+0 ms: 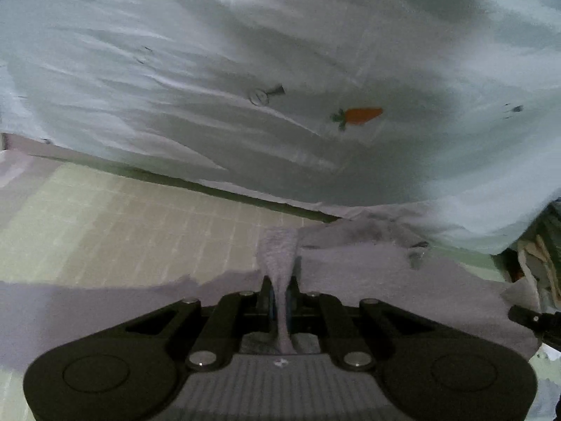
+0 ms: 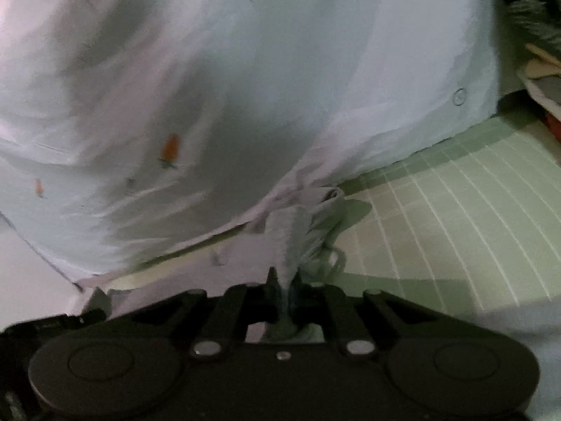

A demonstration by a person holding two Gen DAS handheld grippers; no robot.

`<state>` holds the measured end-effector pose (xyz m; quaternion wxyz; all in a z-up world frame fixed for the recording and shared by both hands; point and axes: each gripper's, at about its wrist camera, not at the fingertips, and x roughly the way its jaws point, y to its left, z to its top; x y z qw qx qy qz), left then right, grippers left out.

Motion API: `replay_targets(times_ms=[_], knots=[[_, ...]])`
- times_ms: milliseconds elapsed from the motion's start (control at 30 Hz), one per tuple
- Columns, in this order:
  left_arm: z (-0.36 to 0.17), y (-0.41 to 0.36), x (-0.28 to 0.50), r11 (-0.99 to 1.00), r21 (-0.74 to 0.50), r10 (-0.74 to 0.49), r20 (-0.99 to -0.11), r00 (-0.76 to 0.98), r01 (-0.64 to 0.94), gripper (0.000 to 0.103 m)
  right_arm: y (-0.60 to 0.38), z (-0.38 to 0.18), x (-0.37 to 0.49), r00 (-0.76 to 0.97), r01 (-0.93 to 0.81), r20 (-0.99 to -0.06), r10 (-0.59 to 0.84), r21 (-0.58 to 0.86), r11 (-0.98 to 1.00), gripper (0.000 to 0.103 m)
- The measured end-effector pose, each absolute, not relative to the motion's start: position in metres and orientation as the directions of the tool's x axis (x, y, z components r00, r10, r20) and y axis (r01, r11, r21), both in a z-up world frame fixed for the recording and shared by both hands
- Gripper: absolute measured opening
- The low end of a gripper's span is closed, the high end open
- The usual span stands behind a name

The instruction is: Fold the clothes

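Both claws are closed on cloth. Left gripper: jaws drawn narrow, a tongue of pale grey-lilac fabric pinched between them and running back through the gap toward the camera. Right gripper: jaws likewise narrow, clamped on a bunched, wrinkled edge of cloth, with loose white threads or a cord trailing just beside the pinch; which it is, I cannot tell. The garment is pale, a whitish blue, printed with small orange carrots and carrying a clear button; it fills the upper part of both views as a broad sloping sheet. Its lower margin meets a green gridded cutting mat that serves as the work surface. Judgement: the two pinches sit on one hem or on neighbouring corners of the same piece, held up off the mat so the cloth hangs and spreads under its own weight, which would account for the long diagonal creases running away from each grip. The right wrist view is smeared, so the hands are probably in motion. The tip of the right tool shows at the right edge of the left view, so the grips are near each other. Cluttered items, too blurred to name, sit beyond the mat at far right. Fold seems early: no crisp folded edge is visible yet. Risk: thin fabric slipping from the bunched right pinch.
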<state>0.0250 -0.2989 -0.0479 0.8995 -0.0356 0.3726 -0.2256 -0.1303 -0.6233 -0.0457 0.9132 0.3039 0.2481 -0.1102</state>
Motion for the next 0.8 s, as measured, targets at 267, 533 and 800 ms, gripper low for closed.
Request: replay_targets(times_ms=[267, 533, 800], knots=[[-0.079, -0.239, -0.086, 0.930, -0.226, -0.359, -0.733, 0.577, 0.291, 0.007, -0.562, -0.039, -0.235, 0.847, 0.270, -0.531, 0.010, 0.446, 0.854, 0.005], [-0.117, -0.191, -0.165, 0.963, -0.195, -0.262, -0.842, 0.471, 0.188, 0.009, -0.521, -0.093, -0.305, 0.667, 0.330, -0.742, 0.070, 0.379, 0.865, 0.007], [-0.095, -0.157, -0.163, 0.960, -0.251, -0.277, -0.796, 0.538, 0.123, 0.037, -0.521, -0.085, -0.330, 0.693, 0.397, -0.720, 0.041, 0.429, 0.811, 0.039]])
